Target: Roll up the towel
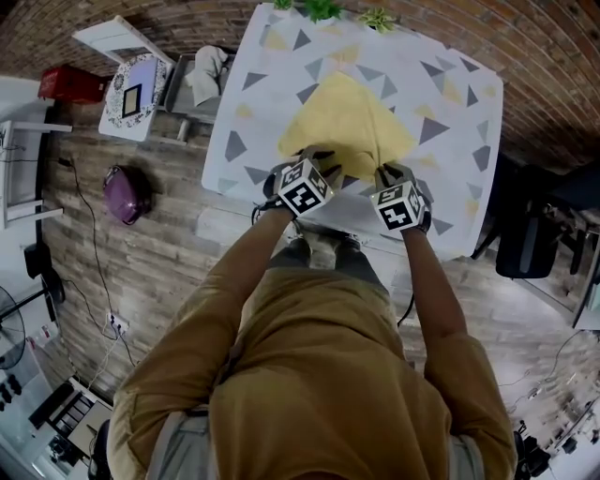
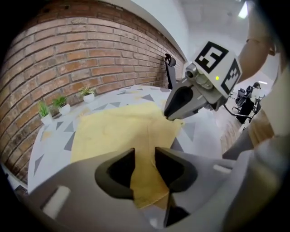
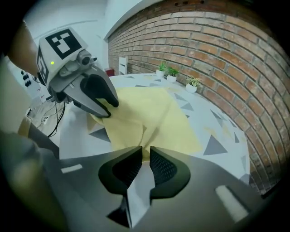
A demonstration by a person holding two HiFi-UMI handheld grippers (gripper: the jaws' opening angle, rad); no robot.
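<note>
A yellow towel (image 1: 347, 117) lies spread on the table (image 1: 459, 94), which has a white cover with a triangle pattern. Both grippers are at the towel's near edge. In the left gripper view, my left gripper (image 2: 144, 156) has its jaws a little apart, with a folded strip of the towel (image 2: 118, 131) running between them. My right gripper (image 3: 145, 152) has its jaws almost together, pinching the near corner of the towel (image 3: 154, 113) at the tips. The left gripper view shows that corner at the right gripper's (image 2: 172, 117) tip. The right gripper view shows the left gripper (image 3: 106, 111) on the towel.
Three small potted plants (image 1: 323, 9) stand along the table's far edge by the brick wall (image 3: 217, 50). On the wooden floor at left are a purple object (image 1: 127, 192) and a small stand with a patterned plate (image 1: 136, 89). A dark chair (image 1: 525, 244) stands at right.
</note>
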